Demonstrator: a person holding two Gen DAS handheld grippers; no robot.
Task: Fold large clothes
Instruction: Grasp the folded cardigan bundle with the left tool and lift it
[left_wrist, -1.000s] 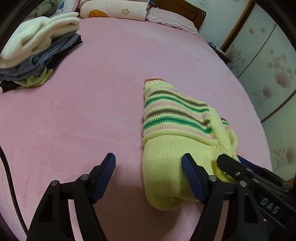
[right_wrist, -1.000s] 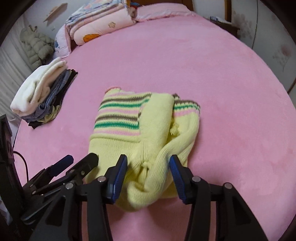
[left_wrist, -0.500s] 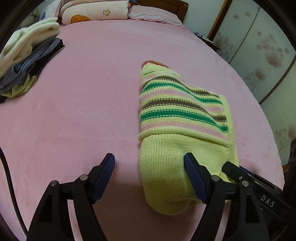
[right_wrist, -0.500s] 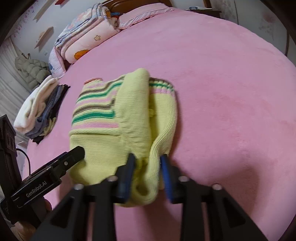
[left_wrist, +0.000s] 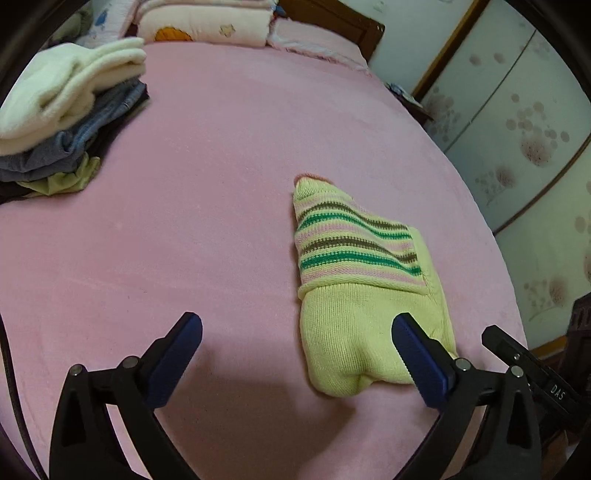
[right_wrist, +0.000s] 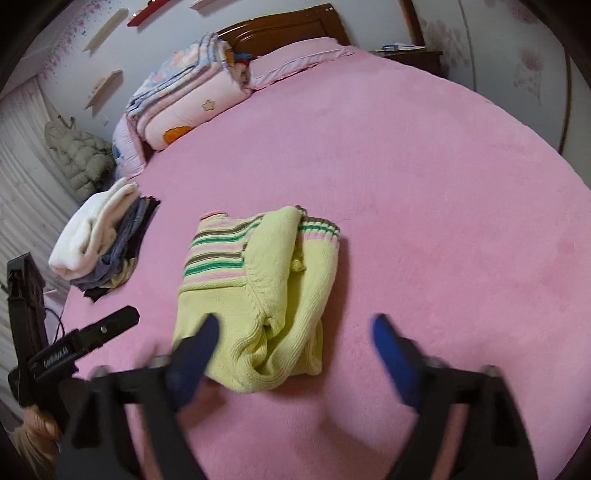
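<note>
A folded yellow knit sweater (left_wrist: 365, 295) with green, pink and brown stripes lies on the pink bed (left_wrist: 207, 206). It also shows in the right wrist view (right_wrist: 258, 295), folded into a compact bundle. My left gripper (left_wrist: 295, 358) is open and empty, just in front of the sweater's near left edge. My right gripper (right_wrist: 295, 354) is open wide and empty, hovering just above and in front of the sweater's near end; its fingers are motion-blurred. The left gripper's body (right_wrist: 81, 343) shows at the left of the right wrist view.
A stack of folded clothes (left_wrist: 62, 122) topped by a cream garment sits at the bed's left; it also shows in the right wrist view (right_wrist: 103, 243). Folded quilts and pillows (right_wrist: 192, 99) lie by the headboard. Wardrobe doors (left_wrist: 517, 129) stand on the right.
My right gripper had closed on the sweater's near end; it has now let go, opened wide and pulled back. The left gripper stayed open and lifted slightly.
</note>
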